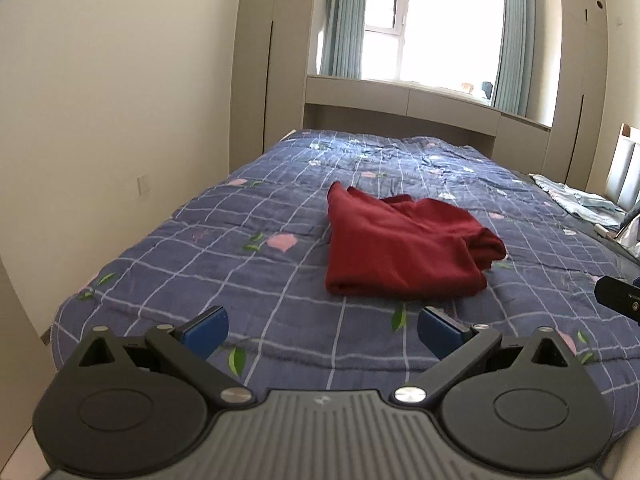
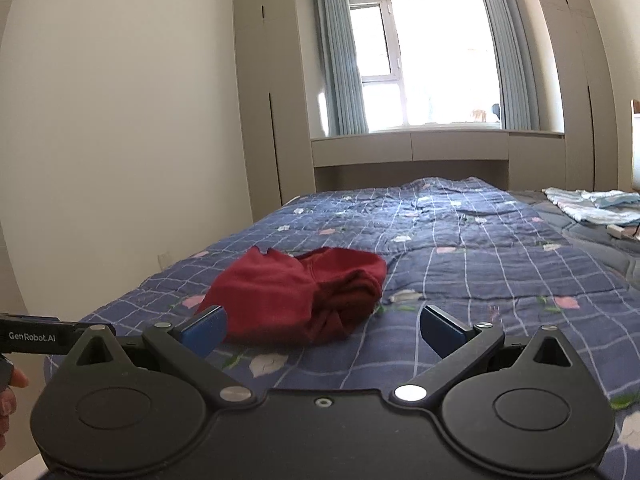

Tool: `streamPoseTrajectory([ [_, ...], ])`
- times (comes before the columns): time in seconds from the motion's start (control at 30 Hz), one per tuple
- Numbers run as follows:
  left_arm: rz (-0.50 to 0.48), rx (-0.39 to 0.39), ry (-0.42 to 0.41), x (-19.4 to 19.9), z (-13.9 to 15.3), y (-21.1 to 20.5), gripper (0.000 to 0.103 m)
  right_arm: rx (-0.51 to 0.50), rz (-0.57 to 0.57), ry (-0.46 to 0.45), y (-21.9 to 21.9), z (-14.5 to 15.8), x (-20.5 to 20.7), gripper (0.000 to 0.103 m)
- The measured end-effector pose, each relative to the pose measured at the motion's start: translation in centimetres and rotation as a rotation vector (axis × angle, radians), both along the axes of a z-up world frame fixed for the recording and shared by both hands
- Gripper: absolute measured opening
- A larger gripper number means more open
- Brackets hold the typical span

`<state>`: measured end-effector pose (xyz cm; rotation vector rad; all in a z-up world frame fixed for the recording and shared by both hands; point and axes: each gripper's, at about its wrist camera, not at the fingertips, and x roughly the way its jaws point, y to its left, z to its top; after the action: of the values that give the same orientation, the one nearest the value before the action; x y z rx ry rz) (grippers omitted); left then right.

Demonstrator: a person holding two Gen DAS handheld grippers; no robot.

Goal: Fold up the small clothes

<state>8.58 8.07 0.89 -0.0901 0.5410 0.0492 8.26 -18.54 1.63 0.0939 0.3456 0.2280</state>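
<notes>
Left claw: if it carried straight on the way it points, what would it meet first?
Probably the red garment, lying dead ahead of the open left claw on the quilt; if angled lower, bare quilt first. Depth is unclear.

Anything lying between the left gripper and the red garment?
Nothing: in the left wrist view only bare quilt lies between the open left gripper and the red garment.

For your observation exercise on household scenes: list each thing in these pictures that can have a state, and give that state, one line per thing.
Red garment: loosely folded, rumpled, lying on the quilt.
Left gripper: open, empty, short of the garment.
Right gripper: open, empty.
Curtains: drawn apart.
Pale blue clothes: lying at the far right of the bed.
Quilt: spread over the bed, slightly wrinkled.
</notes>
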Motion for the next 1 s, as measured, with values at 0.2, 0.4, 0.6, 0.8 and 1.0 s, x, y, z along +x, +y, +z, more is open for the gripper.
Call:
streamPoseTrajectory([
  [0.2, 0.001, 0.003, 0.005, -0.17, -0.25, -0.01, 0.103, -0.003, 0.006, 0.007, 0.28, -0.21, 0.16, 0.102],
  [0.4, 0.000, 0.003, 0.004, -0.06, -0.24, -0.01, 0.103, -0.005, 0.007, 0.007, 0.31, -0.19, 0.13, 0.102],
  [0.6, 0.001, 0.005, 0.004, -0.06, -0.22, -0.01, 0.103, -0.007, 0.007, 0.009, 0.41, -0.23, 0.23, 0.102],
  [0.8, 0.001, 0.003, 0.005, -0.04, -0.22, 0.03, 0.103, -0.007, 0.006, 0.008, 0.44, -0.21, 0.21, 0.102],
  [1.0, 0.002, 0.003, 0.004, -0.08, -0.22, 0.05, 0.103, -0.008, 0.007, 0.009, 0.38, -0.26, 0.19, 0.102],
])
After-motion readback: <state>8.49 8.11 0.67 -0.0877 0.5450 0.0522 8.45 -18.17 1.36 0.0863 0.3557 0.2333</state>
